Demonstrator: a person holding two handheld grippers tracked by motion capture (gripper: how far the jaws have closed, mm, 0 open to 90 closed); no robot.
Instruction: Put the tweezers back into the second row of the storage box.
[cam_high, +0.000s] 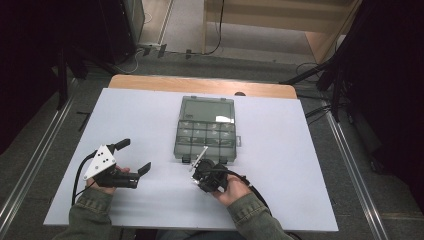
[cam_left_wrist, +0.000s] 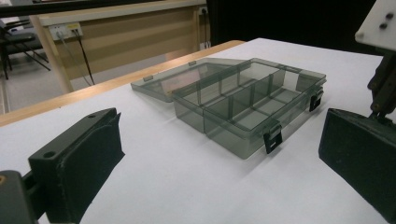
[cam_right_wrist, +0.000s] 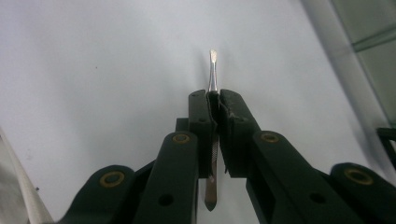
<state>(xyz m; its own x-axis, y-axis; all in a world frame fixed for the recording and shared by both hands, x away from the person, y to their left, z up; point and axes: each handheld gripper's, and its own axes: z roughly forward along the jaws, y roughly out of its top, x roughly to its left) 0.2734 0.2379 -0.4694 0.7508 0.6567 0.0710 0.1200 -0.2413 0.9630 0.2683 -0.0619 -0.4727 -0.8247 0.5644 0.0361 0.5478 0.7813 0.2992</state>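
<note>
Quickly, per item:

Scene: white table (cam_high: 125, 115), open grey box (cam_high: 205, 131) at mid-table, lid folded flat away from the person.

Right gripper (cam_right_wrist: 214, 100): jaws pressed together on tweezers (cam_right_wrist: 212, 70), held near the box's front edge, just left of its front-middle.

Tweezers grip: pinched around mid-length, flat tip sticking out beyond the jaws, rear end hanging below between the gripper links. Likely clamped this way so the tip leads and can be aimed into a compartment.

Tweezers position: off the table, in the air over the white surface; in the high view tweezers (cam_high: 200, 157) slant up toward the box's front wall, close to it, not inside yet. Touching the box or not: cannot tell.

Left gripper (cam_high: 134, 156): jaws wide apart, nothing between them, sitting on or just above the table at front-left, well apart from the box.

Left gripper aim: its view looks at the box (cam_left_wrist: 247, 105) between both pads, latches facing it. Probably parked open, ready to steady the box or shut the lid.

Box contents: compartments look empty from both views, divided in rows.

Step in hand (judgement): carrying tweezers toward a front compartment of the box.

Risk (judgement): thin metal could pivot in the pads while being lowered.
</note>
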